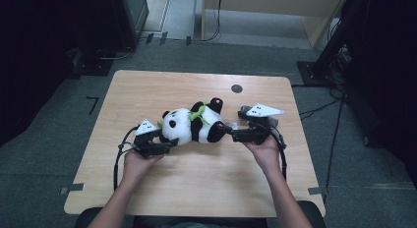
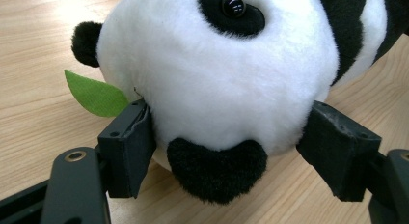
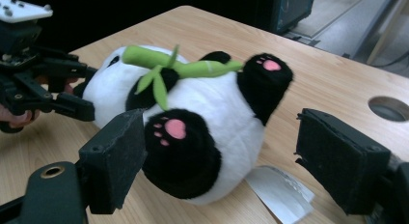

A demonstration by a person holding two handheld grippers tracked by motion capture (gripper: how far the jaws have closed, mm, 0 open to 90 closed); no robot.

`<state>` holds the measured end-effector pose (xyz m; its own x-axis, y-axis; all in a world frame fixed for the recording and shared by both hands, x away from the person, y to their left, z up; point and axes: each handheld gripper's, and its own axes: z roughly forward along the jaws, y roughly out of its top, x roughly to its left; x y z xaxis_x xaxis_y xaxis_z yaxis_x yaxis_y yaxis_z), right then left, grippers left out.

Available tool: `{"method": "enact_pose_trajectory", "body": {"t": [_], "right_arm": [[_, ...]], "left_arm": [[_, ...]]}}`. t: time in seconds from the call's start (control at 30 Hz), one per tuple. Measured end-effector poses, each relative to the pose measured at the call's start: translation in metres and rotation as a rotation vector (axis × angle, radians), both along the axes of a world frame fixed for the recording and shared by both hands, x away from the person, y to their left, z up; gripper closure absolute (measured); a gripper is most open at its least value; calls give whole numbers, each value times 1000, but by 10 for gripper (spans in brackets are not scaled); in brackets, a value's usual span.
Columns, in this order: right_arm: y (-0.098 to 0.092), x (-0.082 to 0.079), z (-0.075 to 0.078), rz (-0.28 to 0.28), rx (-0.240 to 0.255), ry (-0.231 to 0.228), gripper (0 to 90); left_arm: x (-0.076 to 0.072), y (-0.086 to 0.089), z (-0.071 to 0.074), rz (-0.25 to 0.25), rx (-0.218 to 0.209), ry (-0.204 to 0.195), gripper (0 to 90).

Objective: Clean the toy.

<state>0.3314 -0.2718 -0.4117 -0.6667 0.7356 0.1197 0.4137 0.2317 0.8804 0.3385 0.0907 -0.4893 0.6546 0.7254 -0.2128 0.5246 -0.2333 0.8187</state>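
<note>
Our left fingers (image 2: 226,137) clamp the toy panda's (image 1: 193,124) head mid-bench (image 1: 196,184). Our right fingers (image 3: 222,161) gape around its foot, not gripping.

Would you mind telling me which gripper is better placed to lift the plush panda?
Probably the left gripper: its jaws already clamp the plush panda's head, while the right gripper stands open beside a foot.

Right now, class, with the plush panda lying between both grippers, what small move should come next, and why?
Probably close the right gripper on the black foot with the pink pad: its fingers stand open around it, while the left gripper already clasps the black-and-white plush panda by its head.
</note>
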Motion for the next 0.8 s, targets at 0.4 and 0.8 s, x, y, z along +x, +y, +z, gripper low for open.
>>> {"method": "enact_pose_trajectory", "body": {"t": [0.4,0.8], "right_arm": [[37,0,-30,121,79,25,155],[49,16,-55,73,19,35,127]], "left_arm": [[-1,-1,0,-1,27,-25,238],[2,1,-1,3,-4,-6,239]]}}
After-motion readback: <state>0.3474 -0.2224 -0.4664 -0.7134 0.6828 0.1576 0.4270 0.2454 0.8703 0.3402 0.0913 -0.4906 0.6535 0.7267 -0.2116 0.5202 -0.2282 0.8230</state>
